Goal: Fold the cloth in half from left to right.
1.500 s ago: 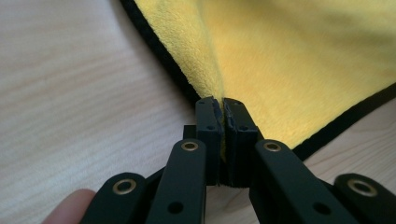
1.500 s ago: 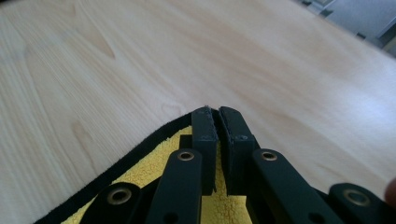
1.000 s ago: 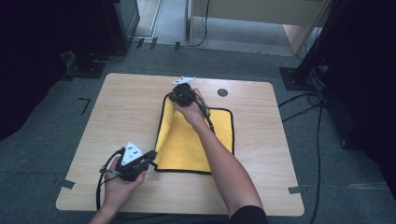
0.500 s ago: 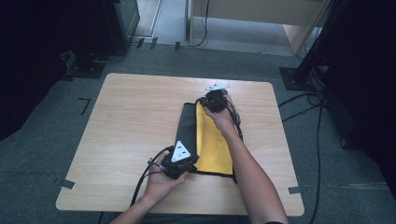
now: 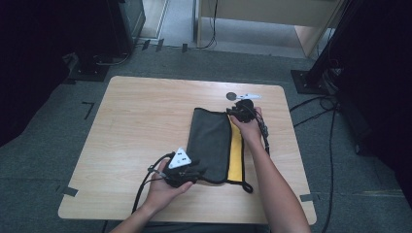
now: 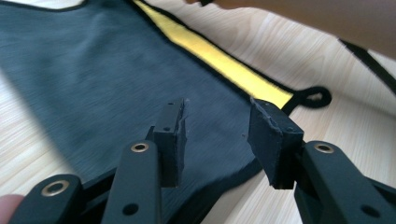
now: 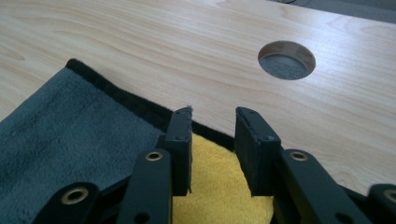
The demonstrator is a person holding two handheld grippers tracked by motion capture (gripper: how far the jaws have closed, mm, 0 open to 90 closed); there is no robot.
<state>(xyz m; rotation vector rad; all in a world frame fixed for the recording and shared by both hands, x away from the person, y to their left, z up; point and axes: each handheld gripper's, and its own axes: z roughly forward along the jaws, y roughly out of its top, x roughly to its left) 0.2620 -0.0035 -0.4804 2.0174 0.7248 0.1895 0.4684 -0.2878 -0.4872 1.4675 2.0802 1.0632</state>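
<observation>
A cloth lies folded on the wooden table, its grey side (image 5: pixel 209 141) turned over the yellow side, of which a strip (image 5: pixel 235 153) shows along the right. My left gripper (image 5: pixel 197 172) is at the grey flap's near corner (image 6: pixel 93 70). Its jaws have just been opening, and the pads (image 6: pixel 170 135) stand apart above the cloth without pressing it. My right gripper (image 5: pixel 233 112) hovers at the far corner. Its jaws have also just been opening, over the black hem where grey (image 7: pixel 70 121) meets yellow (image 7: pixel 215 186). A black hanging loop (image 6: pixel 313 97) sticks out at the near right corner.
A round cable hole (image 5: pixel 231 96) sits in the table (image 5: pixel 136 111) just beyond the right gripper. Bare wood lies left of the cloth. Black stands and cables (image 5: pixel 311 104) are on the floor at the right and far left.
Both grippers swept to the right, drawing the cloth's left edge over the yellow side. The grey flap now lies flat, and both pairs of jaws have come apart off it.
</observation>
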